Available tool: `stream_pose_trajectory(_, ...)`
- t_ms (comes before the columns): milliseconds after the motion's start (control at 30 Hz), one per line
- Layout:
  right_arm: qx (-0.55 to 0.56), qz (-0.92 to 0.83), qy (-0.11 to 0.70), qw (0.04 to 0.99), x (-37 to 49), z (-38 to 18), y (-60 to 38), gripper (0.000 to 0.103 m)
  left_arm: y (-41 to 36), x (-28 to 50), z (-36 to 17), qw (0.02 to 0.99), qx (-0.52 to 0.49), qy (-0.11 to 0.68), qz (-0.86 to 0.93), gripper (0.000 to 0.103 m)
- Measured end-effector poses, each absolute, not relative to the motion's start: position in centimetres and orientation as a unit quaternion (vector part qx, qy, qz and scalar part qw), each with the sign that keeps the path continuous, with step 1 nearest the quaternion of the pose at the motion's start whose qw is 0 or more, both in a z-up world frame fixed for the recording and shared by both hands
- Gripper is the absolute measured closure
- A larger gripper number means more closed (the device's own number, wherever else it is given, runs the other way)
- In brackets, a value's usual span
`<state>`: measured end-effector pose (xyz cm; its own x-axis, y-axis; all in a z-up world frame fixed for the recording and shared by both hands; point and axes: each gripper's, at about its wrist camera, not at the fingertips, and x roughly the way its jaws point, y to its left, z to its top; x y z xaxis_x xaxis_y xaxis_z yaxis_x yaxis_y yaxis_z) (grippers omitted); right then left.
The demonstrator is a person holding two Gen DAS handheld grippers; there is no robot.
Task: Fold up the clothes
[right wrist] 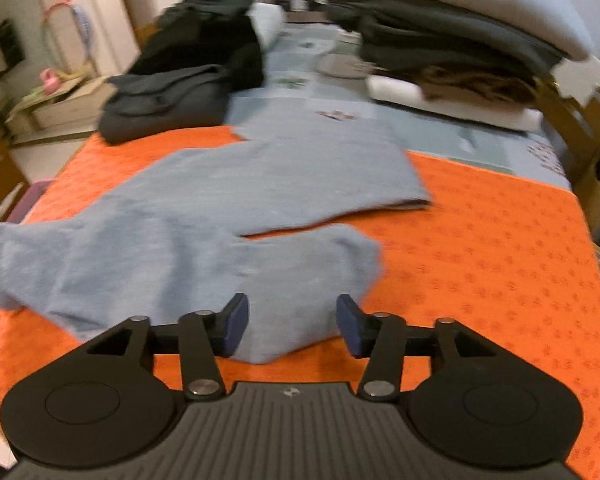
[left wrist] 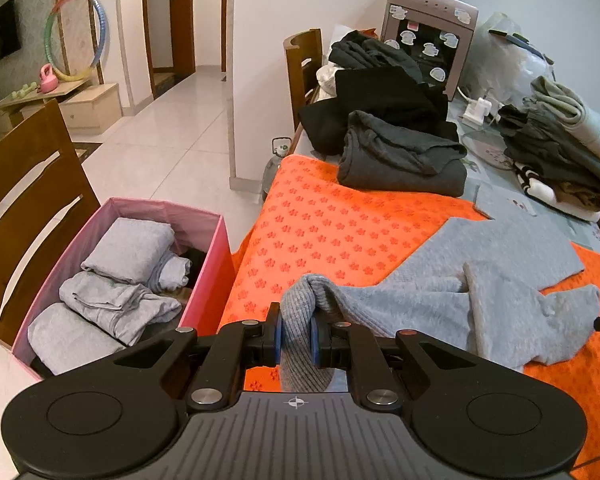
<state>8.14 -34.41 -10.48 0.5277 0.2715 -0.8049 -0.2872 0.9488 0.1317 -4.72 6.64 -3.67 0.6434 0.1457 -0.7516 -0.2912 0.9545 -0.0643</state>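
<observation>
Left tongs [left wrist: 296, 338] are pinching the ribbed cuff of the grey sweater [left wrist: 480, 264], sleeve bunching up just above the pads; right tongs [right wrist: 292, 324] are gaping wide, gripping nothing, hovering over the sweater's other sleeve end. Sweater is lying spread across the orange mat [left wrist: 312, 220] on the worktop [right wrist: 312, 76], its far hem overhanging the mat's back edge. Dark folded garment [left wrist: 400, 156] is sitting at the mat's far edge, pink bin [left wrist: 214, 268] of folded greys standing just left of the mat.
</observation>
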Motion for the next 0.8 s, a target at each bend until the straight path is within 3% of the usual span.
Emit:
stream_pose_trajectory(233, 0.005, 0.145, 0.480, 0.865, 10.7, -13.8, -36.3, 0.044, 6.2, -4.7, -3.5, 0.901, -0.085, 0.406, 0.128, 0.087)
stream_pose_trajectory(300, 0.009, 0.151, 0.486, 0.861, 11.2, -14.3, -36.1, 0.060, 6.1, -4.7, -3.4, 0.901, -0.084, 0.405, 0.130, 0.087)
stream_pose_trajectory(333, 0.015, 0.158, 0.489, 0.858, 11.4, -14.4, -36.2, 0.078, 6.0, -4.8, -3.4, 0.901, -0.083, 0.405, 0.131, 0.087)
stream_pose_trajectory(367, 0.024, 0.164, 0.489, 0.856, 11.5, -14.3, -36.3, 0.088, 5.9, -4.8, -3.4, 0.901, -0.082, 0.404, 0.132, 0.087)
stream_pose_trajectory(433, 0.036, 0.171, 0.487, 0.856, 11.5, -13.9, -36.7, 0.095, 5.6, -4.8, -3.3, 0.901, -0.079, 0.404, 0.136, 0.087)
stream_pose_trajectory(800, 0.032, 0.118, 0.466, 0.876, 9.0, -8.1, -44.4, 0.097, 3.4, -4.8, -3.3, 0.904, -0.075, 0.395, 0.145, 0.087)
